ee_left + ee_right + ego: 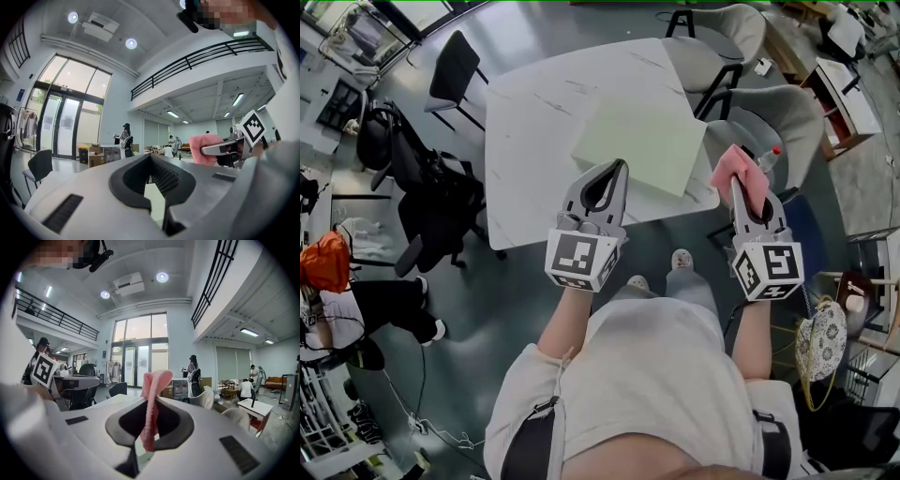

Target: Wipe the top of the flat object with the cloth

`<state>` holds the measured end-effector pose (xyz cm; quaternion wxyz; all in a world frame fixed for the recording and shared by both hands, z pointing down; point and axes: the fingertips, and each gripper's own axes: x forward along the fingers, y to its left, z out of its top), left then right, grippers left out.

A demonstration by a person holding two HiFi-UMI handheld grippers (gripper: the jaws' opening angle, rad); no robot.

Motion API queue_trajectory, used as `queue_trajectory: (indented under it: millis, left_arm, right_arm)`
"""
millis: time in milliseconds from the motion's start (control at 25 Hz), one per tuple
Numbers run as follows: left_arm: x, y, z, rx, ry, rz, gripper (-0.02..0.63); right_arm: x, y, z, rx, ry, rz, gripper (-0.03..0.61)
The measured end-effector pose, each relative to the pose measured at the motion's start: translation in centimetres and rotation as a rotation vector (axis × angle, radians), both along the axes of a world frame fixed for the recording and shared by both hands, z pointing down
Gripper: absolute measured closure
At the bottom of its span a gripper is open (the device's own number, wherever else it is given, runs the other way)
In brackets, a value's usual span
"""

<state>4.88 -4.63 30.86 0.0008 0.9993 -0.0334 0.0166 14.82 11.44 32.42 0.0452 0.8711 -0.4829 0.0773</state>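
A pale green flat board (639,142) lies on the right half of a white marble table (534,131). My left gripper (619,170) hangs over the table's near edge, its tips just short of the board's near left side, jaws shut and empty. A sliver of the board (155,199) shows between its fingers in the left gripper view. My right gripper (742,186) is held off the table's near right corner, shut on a pink cloth (737,172). The cloth (151,401) stands up out of the closed jaws; the left gripper view shows this cloth (206,147) too.
A black chair (455,70) stands at the table's far left, and another with dark bags (431,192) at its left. Grey armchairs (787,117) and a bottle (770,157) crowd the right side. A person (342,300) sits on the floor at left.
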Motion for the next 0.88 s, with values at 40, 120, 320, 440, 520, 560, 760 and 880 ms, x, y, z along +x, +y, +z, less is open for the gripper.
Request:
queue_trajectory:
  millis: [40, 120, 320, 440, 520, 560, 760, 880]
  left_arm:
    - [-0.1, 0.0, 0.0, 0.000, 0.000, 0.000, 0.601]
    - [-0.2, 0.0, -0.1, 0.000, 0.001, -0.002, 0.601]
    - [-0.5, 0.4, 0.2, -0.003, -0.001, -0.001, 0.601]
    - [-1.0, 0.4, 0.2, -0.004, 0.001, -0.002, 0.601]
    - [-1.3, 0.4, 0.1, -0.003, 0.002, -0.003, 0.601]
    - [-1.4, 0.4, 0.1, -0.003, 0.003, -0.003, 0.601]
    - [-1.9, 0.7, 0.1, -0.002, 0.004, -0.004, 0.601]
    - [-2.3, 1.1, 0.2, -0.002, 0.005, -0.002, 0.601]
  right_arm:
    - [-0.2, -0.1, -0.1, 0.002, 0.000, -0.003, 0.551]
    - [-0.4, -0.1, -0.2, 0.003, 0.003, -0.008, 0.551]
    - [-1.0, 0.0, -0.1, 0.000, 0.013, -0.017, 0.551]
    - [-1.5, 0.0, -0.3, 0.000, 0.021, -0.019, 0.551]
    - [-1.8, 0.0, -0.4, 0.002, 0.024, -0.020, 0.551]
    - [-1.9, 0.0, -0.5, 0.004, 0.025, -0.021, 0.551]
    - [-2.5, 0.2, -0.7, 0.012, 0.028, -0.023, 0.551]
    - [-2.9, 0.5, -0.7, 0.017, 0.031, -0.022, 0.551]
